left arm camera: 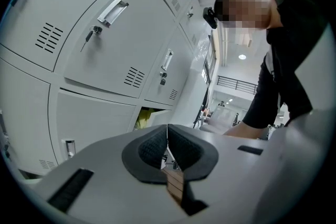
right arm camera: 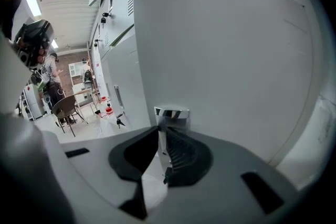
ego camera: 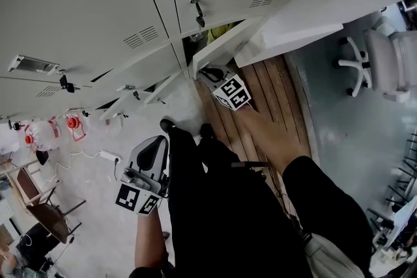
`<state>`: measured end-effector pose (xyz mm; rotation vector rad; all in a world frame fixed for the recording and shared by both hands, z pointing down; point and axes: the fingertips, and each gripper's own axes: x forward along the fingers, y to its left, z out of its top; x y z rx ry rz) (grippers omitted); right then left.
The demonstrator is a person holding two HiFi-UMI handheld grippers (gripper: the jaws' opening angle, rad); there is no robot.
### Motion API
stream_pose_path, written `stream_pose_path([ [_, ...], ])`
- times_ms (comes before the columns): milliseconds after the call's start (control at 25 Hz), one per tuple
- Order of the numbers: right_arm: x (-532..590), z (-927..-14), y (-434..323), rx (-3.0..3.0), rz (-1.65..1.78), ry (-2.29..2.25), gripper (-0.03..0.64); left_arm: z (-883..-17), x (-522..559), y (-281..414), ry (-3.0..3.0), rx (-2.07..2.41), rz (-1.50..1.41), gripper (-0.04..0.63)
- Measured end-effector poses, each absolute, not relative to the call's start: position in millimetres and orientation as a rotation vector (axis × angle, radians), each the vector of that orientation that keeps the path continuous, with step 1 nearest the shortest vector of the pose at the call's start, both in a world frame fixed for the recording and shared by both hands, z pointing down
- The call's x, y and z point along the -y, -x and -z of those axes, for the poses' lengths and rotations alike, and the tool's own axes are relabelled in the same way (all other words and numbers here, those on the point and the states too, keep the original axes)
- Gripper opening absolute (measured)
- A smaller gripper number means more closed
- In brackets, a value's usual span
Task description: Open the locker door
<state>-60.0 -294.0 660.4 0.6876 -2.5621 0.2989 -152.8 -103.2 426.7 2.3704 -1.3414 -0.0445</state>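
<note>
My right gripper (right arm camera: 161, 139) jaws pinch the chrome handle (right arm camera: 171, 113) of the smooth grey locker door (right arm camera: 226, 50); my left gripper (left arm camera: 167, 144) jaws are pressed together.

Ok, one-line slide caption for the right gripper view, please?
Right gripper clamped on the chrome handle of a grey locker door swung out from the locker row.

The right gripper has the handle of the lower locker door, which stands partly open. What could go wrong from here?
1. The right gripper pinches only the slim chrome handle of the grey metal locker door, so a sideways or hurried pull might slip off it.
2. The door opens low, close to the person's black shoes, and swinging it wider may knock into them.
</note>
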Motion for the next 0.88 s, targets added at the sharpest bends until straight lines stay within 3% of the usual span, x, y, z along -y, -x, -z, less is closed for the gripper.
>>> stream_pose_path([
  [880,256.0,-661.6,18.3,2.6,-0.267,-0.688,0.061,-434.6,68.0,152.1,-2.339,1.334,0.074,0.017],
])
